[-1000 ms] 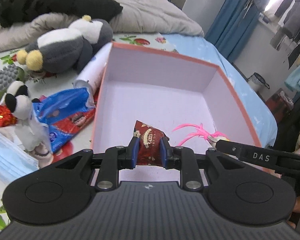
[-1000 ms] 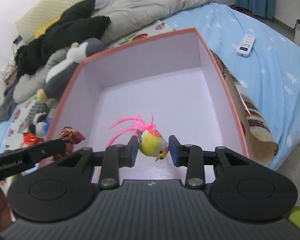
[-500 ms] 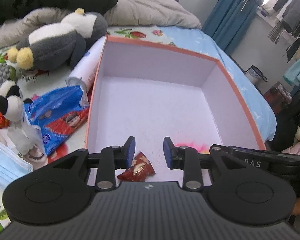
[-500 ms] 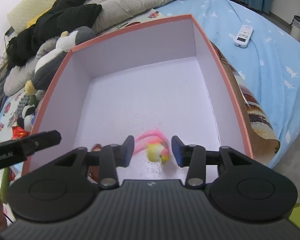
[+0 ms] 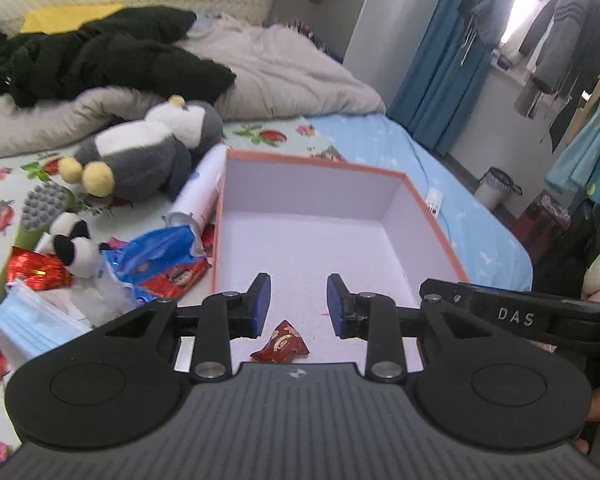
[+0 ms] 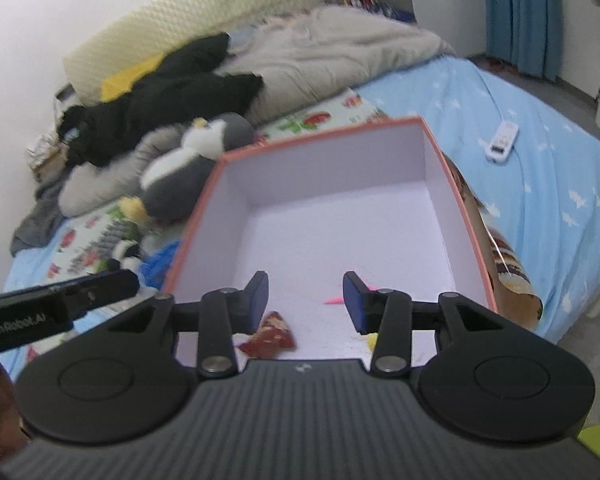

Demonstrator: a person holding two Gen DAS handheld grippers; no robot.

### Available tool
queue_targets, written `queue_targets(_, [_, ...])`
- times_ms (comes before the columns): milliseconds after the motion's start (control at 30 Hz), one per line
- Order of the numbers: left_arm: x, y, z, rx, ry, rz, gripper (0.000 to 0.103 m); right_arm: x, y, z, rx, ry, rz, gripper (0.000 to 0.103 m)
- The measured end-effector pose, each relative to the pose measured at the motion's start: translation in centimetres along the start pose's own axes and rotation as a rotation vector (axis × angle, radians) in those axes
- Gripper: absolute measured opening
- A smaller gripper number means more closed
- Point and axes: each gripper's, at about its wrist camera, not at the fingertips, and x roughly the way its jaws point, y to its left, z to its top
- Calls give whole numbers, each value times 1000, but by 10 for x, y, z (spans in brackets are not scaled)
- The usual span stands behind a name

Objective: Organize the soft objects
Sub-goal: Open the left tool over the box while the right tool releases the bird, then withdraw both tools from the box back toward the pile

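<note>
Left wrist: left tool (image 5: 295, 304) released, red packet (image 5: 281, 345) boxed; right tool (image 6: 303, 303) released. Next: penguin plush (image 5: 148, 154), mid-body grip.

From my left wrist view I read "DAS" in pale capitals on the right gripper (image 5: 516, 314), the black bar just right of the box (image 5: 428, 216). From my right wrist view I read "GenRobot.AI" on the left gripper (image 6: 56, 304), the black bar just left of the box. Print on the red wrapper (image 5: 281, 342) inside the box is too small to read.
</note>
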Motion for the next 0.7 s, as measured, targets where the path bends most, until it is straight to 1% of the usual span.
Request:
queue_targets(433, [-125, 1, -23, -19, -181, 2, 36, -88, 53, -11, -76, -179, 105, 45])
queue_targets(567, [-157, 5, -34, -18, -231, 14, 36, -106, 67, -20, -87, -198, 138, 45])
queue_targets(700, [-183, 16, -50, -42, -247, 35, 36, -115, 81, -31, -105, -208, 175, 45])
